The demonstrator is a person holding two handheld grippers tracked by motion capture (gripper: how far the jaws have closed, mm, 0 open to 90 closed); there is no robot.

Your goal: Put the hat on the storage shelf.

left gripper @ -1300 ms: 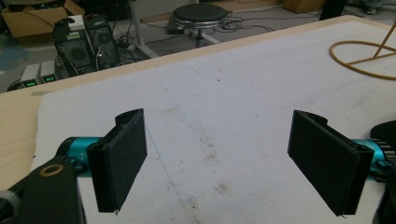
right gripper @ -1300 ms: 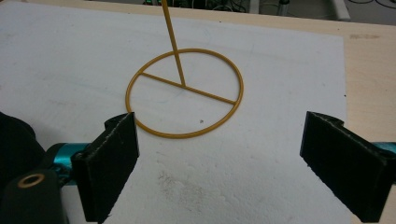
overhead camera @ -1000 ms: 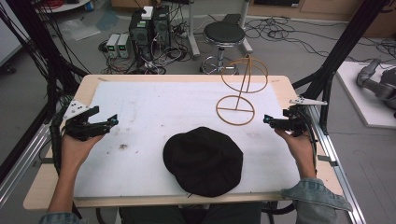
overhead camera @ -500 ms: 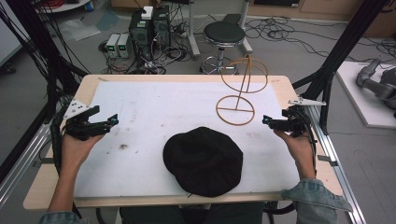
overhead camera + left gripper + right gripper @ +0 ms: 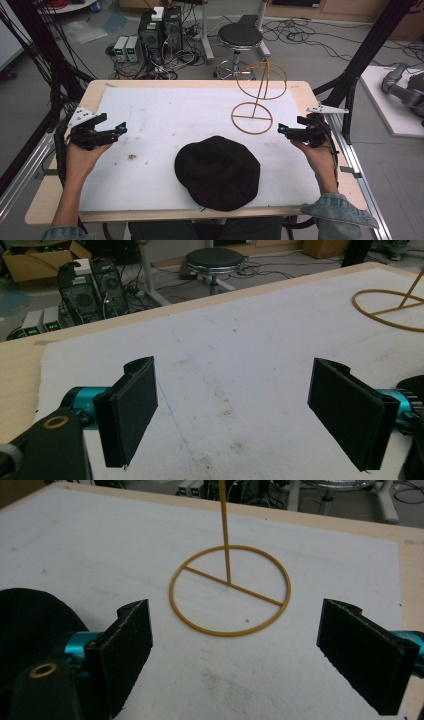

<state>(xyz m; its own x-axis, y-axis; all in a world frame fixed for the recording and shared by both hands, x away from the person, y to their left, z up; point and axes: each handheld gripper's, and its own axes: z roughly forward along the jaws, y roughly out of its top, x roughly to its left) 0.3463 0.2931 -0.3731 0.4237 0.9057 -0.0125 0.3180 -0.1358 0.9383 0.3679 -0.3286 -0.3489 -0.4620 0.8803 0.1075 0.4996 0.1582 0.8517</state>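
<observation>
White padded tabletop holds a floppy black fabric hat (image 5: 218,172) beside a yellow wire ring-topped stand (image 5: 256,102); left gripper (image 5: 120,130) and right gripper (image 5: 281,129) hover wide apart, empty, likely pre-grasp, next closing in on the hat.

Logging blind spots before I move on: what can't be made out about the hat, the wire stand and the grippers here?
- Black hat, high view: its underside and any brim are hidden by its own crown.
- Hat, right gripper view: cut off by the left edge and the left jaw.
- Wire stand, right gripper view: its top ring is cut off by the upper edge.
- Stand, left gripper view: cut off by the right edge.
</observation>
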